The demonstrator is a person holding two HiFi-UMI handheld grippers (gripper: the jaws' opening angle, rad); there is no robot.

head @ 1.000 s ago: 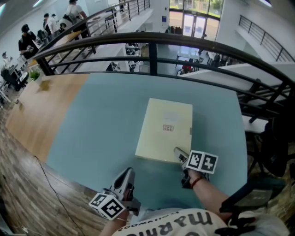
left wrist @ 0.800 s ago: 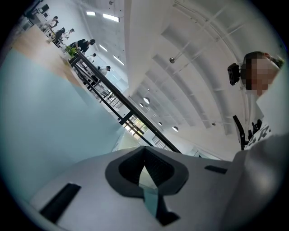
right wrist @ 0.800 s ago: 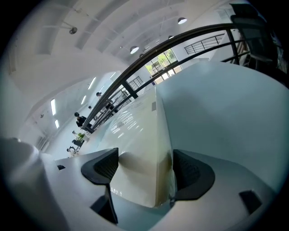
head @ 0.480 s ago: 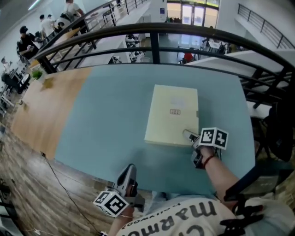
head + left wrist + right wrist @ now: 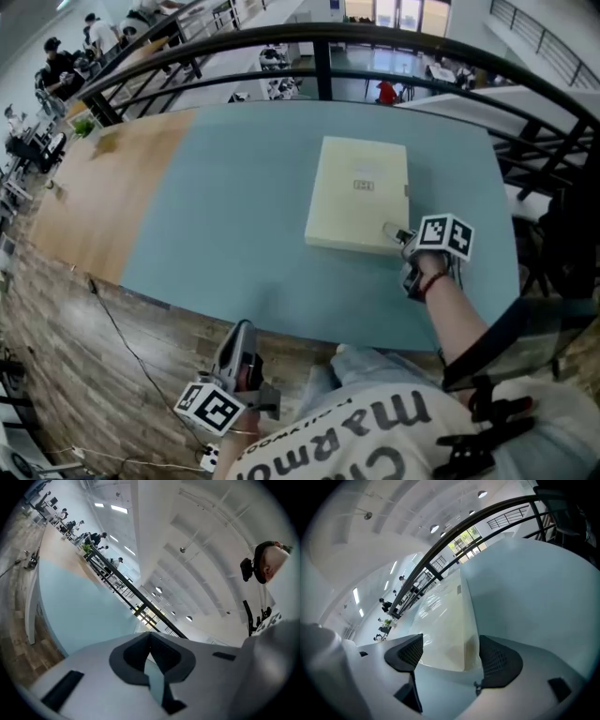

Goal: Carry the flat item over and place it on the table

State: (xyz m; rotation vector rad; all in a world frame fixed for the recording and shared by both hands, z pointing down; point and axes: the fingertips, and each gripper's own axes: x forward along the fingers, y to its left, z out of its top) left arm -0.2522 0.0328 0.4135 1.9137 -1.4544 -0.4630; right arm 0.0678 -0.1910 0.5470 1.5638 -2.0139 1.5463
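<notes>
One box [image 5: 359,192] corner between spread right gripper [image 5: 393,232]; left gripper [image 5: 240,331] closed — off table [image 5: 234,206] edge.

The white shirt [image 5: 375,445] at the bottom of the head view carries big black letters, reading roughly "marm", the rest cut off. The small label [image 5: 364,186] on the pale cream flat rectangular box [image 5: 356,211] is too small to read.

Flat item [image 5: 361,192] on tabletop [image 5: 234,206] at 1 o'clock; right tool [image 5: 394,232] at its 5 o'clock corner.
</notes>
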